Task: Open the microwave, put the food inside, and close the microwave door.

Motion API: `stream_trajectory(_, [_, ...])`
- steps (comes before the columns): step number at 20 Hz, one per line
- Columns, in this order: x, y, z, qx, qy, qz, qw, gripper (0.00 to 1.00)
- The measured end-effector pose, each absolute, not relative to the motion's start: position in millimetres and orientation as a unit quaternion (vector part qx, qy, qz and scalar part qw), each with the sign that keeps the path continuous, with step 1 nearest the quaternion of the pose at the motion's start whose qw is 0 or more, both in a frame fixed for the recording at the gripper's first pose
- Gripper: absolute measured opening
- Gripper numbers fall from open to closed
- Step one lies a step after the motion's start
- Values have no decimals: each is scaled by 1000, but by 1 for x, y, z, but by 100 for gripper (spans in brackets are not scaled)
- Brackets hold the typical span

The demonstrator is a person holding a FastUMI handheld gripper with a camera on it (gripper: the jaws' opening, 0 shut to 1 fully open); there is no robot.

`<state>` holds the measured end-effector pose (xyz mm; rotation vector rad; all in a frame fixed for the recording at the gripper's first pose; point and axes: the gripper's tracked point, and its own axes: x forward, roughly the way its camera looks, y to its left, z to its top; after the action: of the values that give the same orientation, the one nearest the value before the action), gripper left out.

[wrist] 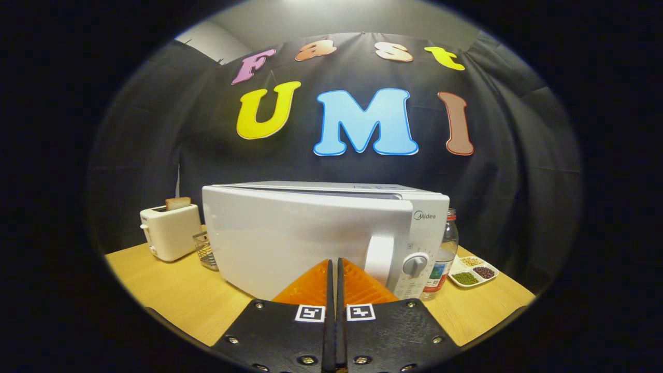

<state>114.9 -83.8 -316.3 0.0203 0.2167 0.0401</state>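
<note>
White microwave [311, 233] dead ahead at twelve o'clock of the tongs [334, 269], standing on the wooden counter [171, 295], door shut, pale upright handle [378, 259] at about one o'clock just past the fingertips, round dial [415, 265] beside it on the control panel. Tongs pressed together, fingers side by side with only a thin seam between them, clamped on nothing, tips close to the lower front of the microwave door; touching it or not, cannot tell. Off at ten o'clock, well apart from the tongs, a cream toaster [168, 231] with a slice of bread [177, 203] poking out of the top. Between toaster and microwave, a small wire basket [205, 250], partly hidden by the microwave's corner. At two o'clock, just beside the microwave's right side, a clear bottle [443, 256] with a red cap. Beyond the bottle, farther toward three o'clock, a white divided dish [473, 271] holding green, dark and pale grains in separate compartments.
</note>
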Motion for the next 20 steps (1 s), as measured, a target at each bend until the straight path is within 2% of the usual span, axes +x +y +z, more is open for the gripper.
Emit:
stream_trajectory(9, [165,-95,-328,-3,108,-8,994,2])
stream_trajectory(12, [168,-96,-329,-26,102,-34,994,2])
stream_trajectory(20, [176,-100,-331,-11,113,-53,992,2])
